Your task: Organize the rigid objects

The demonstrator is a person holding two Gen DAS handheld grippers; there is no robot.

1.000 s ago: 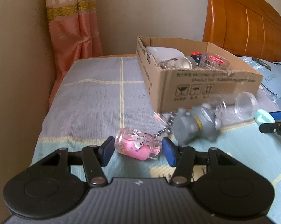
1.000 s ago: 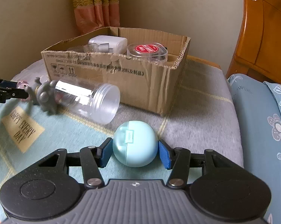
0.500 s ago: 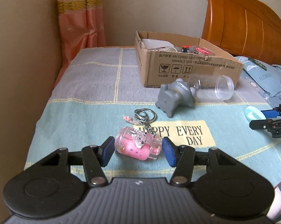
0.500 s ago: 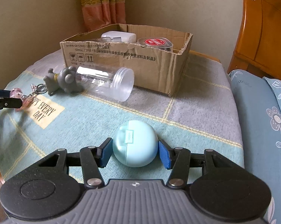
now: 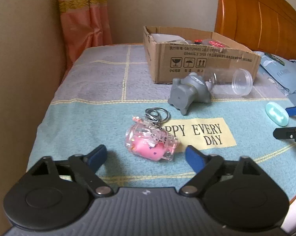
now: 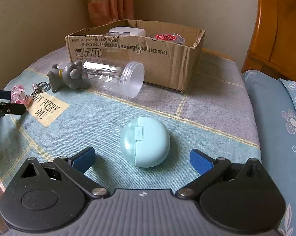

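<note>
We note: beige walls point(image 5: 20, 59), a salmon curtain point(image 5: 83, 19) in the corner, an orange wooden headboard point(image 5: 256, 19), a blue floral pillow point(image 6: 275, 118), soft daylight.

The bed point(image 6: 216, 106) carries everything. The cardboard box point(image 6: 167, 63) stands toward its far edge, with a charger point(image 6: 126, 31) and a round lidded container point(image 6: 167, 37) inside it. Just before the box's near wall a jar point(image 6: 112, 76) lies on its side, and the animal figure point(image 6: 69, 76) lies at the jar's left end, touching it. Nearer the left edge lies the keychain charm point(image 5: 150, 141), beside the printed patch point(image 5: 203, 133). The round case point(image 6: 145, 144) lies toward the near edge, well apart from the charm. A pillow point(image 6: 275, 118) lies along the right edge.
</note>
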